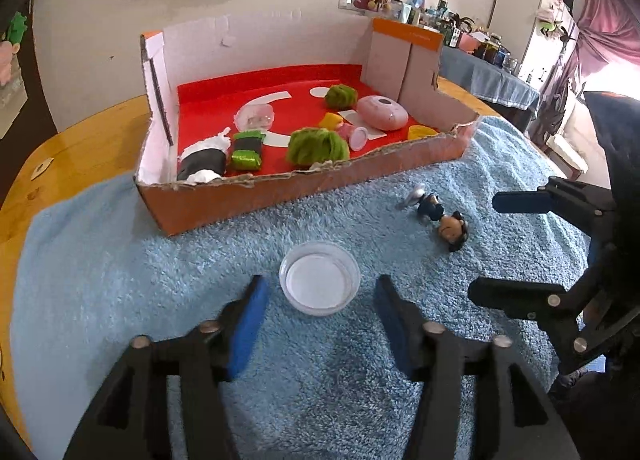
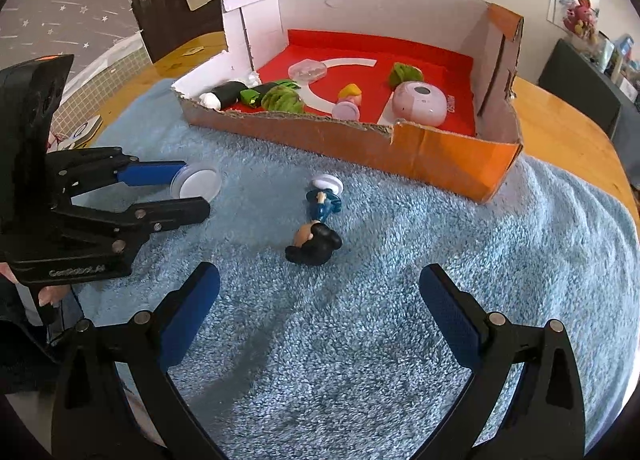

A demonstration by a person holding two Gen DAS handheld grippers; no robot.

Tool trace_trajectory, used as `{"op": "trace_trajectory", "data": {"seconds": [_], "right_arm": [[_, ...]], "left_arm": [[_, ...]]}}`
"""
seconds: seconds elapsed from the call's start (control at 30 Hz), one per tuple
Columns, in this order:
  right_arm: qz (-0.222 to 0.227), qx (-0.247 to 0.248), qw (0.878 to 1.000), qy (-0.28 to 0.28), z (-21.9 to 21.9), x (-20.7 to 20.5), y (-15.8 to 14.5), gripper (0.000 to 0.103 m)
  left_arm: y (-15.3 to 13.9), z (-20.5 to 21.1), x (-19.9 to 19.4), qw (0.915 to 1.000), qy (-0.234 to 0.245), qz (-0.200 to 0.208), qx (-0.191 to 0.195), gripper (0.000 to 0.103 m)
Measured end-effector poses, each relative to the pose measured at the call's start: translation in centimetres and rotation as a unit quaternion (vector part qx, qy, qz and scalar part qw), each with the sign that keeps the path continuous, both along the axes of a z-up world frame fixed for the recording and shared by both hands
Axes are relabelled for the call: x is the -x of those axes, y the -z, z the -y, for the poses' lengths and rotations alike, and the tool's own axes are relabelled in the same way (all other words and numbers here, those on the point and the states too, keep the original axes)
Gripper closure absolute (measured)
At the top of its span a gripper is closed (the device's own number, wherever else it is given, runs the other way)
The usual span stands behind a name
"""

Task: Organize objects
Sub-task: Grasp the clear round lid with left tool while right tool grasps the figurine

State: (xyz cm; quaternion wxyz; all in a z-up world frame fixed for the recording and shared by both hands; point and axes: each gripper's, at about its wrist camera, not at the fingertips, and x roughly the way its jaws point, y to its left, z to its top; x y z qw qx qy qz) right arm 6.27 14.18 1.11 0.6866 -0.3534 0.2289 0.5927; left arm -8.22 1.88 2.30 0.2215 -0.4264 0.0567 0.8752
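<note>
A small clear round dish (image 1: 320, 278) (image 2: 200, 184) lies on the blue towel (image 1: 120, 260). My left gripper (image 1: 320, 292) (image 2: 196, 190) is open, and the dish lies between its fingertips with a gap on each side. A toy figurine (image 1: 440, 220) (image 2: 316, 228) with black hair and a blue outfit lies flat on the towel. My right gripper (image 2: 320, 292) (image 1: 492, 248) is open just short of the figurine, with nothing between its fingers. Behind stands an orange cardboard box (image 1: 280, 196) (image 2: 440, 156) with a red floor.
Inside the box lie several toys: green fuzzy balls (image 1: 318, 146), a pink oval case (image 1: 382, 112), black rolls (image 1: 202, 164), a clear capsule (image 1: 256, 116) and a small yellow-haired doll (image 2: 350, 94). The towel covers a round wooden table (image 1: 80, 140), with a wall behind.
</note>
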Motion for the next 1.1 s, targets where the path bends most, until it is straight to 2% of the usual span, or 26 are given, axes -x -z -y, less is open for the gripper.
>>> {"op": "trace_trajectory", "data": {"seconds": [0.03,0.1,0.23,0.43,0.5,0.53,0.57,0.6,0.67,0.7,0.73,0.8,1.1], "right_arm": [[0.0,-0.001,1.0,0.001,-0.1,0.0,0.0,0.001],[0.0,-0.003,1.0,0.003,-0.2,0.0,-0.1,0.001],[-0.001,-0.009,1.0,0.013,-0.8,-0.4,-0.2,0.001],[0.008,-0.005,1.0,0.028,-2.2,-0.9,0.2,0.002],[0.018,-0.004,1.0,0.024,-2.6,-0.6,0.3,0.004],[0.024,-0.004,1.0,0.018,-2.7,-0.3,0.4,0.014],[0.027,-0.004,1.0,0.015,-2.9,-0.1,0.5,0.02],[0.029,-0.001,0.999,0.012,-3.0,0.1,0.6,0.032],[0.044,-0.004,0.999,0.006,-3.1,0.6,0.8,0.047],[0.038,-0.003,0.999,0.001,-3.0,0.7,0.7,0.059],[0.035,-0.007,0.999,0.002,-2.9,0.7,0.6,0.075],[0.03,-0.009,1.0,0.003,-2.8,0.6,0.6,0.08],[0.01,-0.035,0.999,0.007,-1.5,0.5,-0.3,0.08]], "left_arm": [[-0.1,0.2,0.0,1.0,-0.003,-0.001,-0.003,0.032],[-0.2,0.6,0.0,0.9999,-0.012,-0.001,-0.011,0.028],[-0.3,1.1,0.1,0.9996,-0.024,0.001,-0.018,0.026],[0.1,0.8,0.7,0.9994,-0.034,-0.002,-0.003,0.026],[0.2,0.4,0.7,0.9995,-0.03,-0.003,-0.001,0.031],[0.2,0.2,0.7,0.9996,-0.029,-0.003,0.002,0.038],[0.3,0.0,0.6,0.9995,-0.029,-0.004,0.006,0.041],[0.2,-0.1,0.5,0.9995,-0.03,-0.007,0.006,0.046],[0.2,-0.2,0.3,0.9996,-0.029,-0.005,0.0,0.056],[0.2,-0.2,0.3,0.9995,-0.031,-0.006,-0.001,0.06],[0.1,-0.1,0.1,0.9995,-0.032,-0.005,-0.004,0.06],[0.1,-0.1,-0.1,0.9994,-0.031,-0.001,-0.014,0.061],[-1.1,0.2,-1.1,0.9987,-0.038,-0.017,-0.029,0.061]]}}
